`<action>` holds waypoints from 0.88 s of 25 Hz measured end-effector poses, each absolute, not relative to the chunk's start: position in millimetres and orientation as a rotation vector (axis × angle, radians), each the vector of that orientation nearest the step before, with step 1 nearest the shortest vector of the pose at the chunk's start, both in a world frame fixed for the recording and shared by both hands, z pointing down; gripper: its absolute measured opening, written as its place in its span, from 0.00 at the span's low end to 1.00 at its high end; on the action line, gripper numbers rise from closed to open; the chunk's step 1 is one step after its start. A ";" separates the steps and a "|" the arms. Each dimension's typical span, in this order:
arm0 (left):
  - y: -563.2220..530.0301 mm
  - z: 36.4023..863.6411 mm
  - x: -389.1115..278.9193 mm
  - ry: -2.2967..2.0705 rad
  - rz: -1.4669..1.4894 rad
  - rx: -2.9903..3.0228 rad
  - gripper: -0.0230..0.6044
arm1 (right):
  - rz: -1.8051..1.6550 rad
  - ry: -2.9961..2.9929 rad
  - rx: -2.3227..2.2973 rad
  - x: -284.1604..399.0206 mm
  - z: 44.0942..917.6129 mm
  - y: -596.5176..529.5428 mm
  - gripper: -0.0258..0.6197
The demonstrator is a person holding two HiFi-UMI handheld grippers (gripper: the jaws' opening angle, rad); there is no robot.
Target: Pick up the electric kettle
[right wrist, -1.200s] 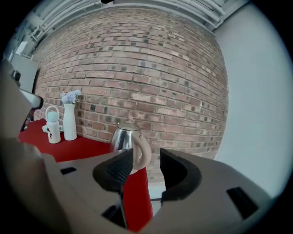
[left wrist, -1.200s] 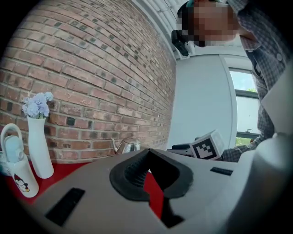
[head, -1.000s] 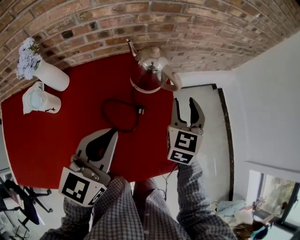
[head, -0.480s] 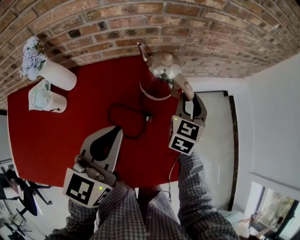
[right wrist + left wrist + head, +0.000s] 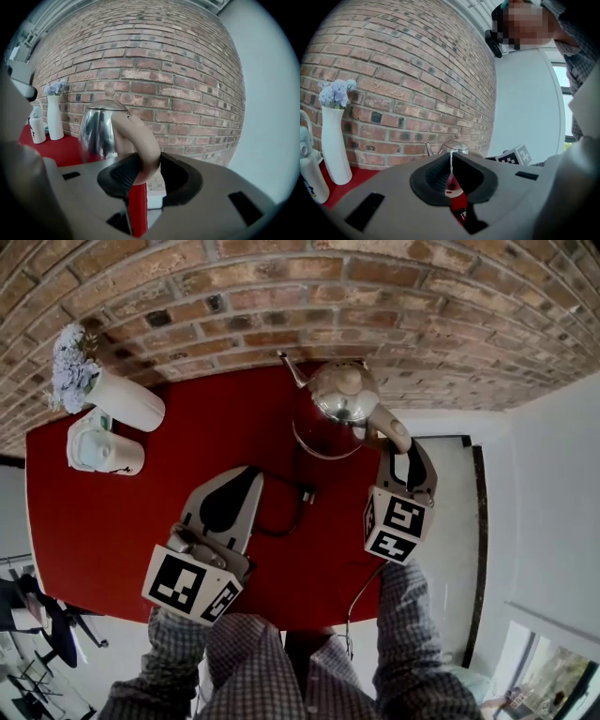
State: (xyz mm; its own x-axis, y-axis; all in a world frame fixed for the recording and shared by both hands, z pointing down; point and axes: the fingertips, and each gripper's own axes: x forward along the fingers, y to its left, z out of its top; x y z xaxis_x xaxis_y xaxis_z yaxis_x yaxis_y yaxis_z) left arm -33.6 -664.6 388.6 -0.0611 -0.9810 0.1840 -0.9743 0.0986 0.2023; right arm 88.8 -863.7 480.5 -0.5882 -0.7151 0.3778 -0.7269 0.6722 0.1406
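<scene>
1. Gripping the kettle point(image 5: 339, 404) by its tan handle point(image 5: 394, 430), our right gripper point(image 5: 405, 454) has just been closing its jaws. The handle sits between them with a pad against each side.
2. Just ahead of those jaws and a little to their left, the kettle's shiny body stands upright at the far right corner of the red table point(image 5: 122, 521).
3. Our left gripper point(image 5: 246, 479) has its jaws pressed fully together with nothing between them. It hovers over the red top, pointing toward the kettle.
4. A black cord point(image 5: 302, 491) lies on the table just right of the left gripper's tip, between it and the kettle. Part of it is hidden under the gripper.
5. Well off to the left gripper's left, a white vase point(image 5: 131, 399) of pale flowers point(image 5: 73, 367) and a white bottle point(image 5: 98, 454) stand close together.
6. A brick wall point(image 5: 375, 306) rises straight ahead of both grippers, directly behind the table, and the kettle stands close to it.
7. To the right gripper's right the red top ends, and we see a pale floor point(image 5: 450, 521) and a plain white wall point(image 5: 553, 474).
8. Behind the left gripper, past the table's near edge, a dark chair point(image 5: 37, 634) shows.
</scene>
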 end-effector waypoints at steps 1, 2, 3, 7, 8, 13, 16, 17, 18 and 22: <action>-669.6 390.8 -37.0 -2.101 -0.051 1.938 0.04 | 0.037 -2.486 1.122 89.3 481.1 -865.3 0.27; -674.9 392.0 -40.3 -2.092 -0.071 1.937 0.06 | 0.034 -2.488 1.117 89.2 481.6 -866.9 0.27; -680.5 392.1 -43.3 -2.077 -0.097 1.939 0.11 | 0.031 -2.491 1.111 88.6 481.8 -868.8 0.27; -704.6 389.7 -54.8 -2.027 -0.212 1.958 0.20 | 0.024 -2.501 1.083 84.5 481.7 -878.7 0.27; -710.6 391.4 -58.5 -2.030 -0.218 1.958 0.23 | 0.023 -2.505 1.074 83.3 481.7 -881.1 0.27; -741.6 412.7 -83.5 -2.052 -0.283 1.896 0.32 | 0.005 -2.528 1.030 77.4 481.6 -891.6 0.27; -755.9 427.0 -97.4 -2.066 -0.325 1.842 0.35 | 0.003 -2.539 1.006 76.9 482.8 -895.1 0.27; -760.9 430.5 -102.9 -2.074 -0.335 1.827 0.36 | 0.007 -2.545 1.008 76.1 482.8 -896.4 0.27; -766.1 433.4 -108.0 -2.077 -0.353 1.813 0.37 | 0.010 -2.551 1.014 75.6 482.6 -897.8 0.27; -785.5 447.1 -122.9 -2.067 -0.424 1.755 0.40 | 0.015 -2.585 1.072 75.7 481.3 -901.5 0.27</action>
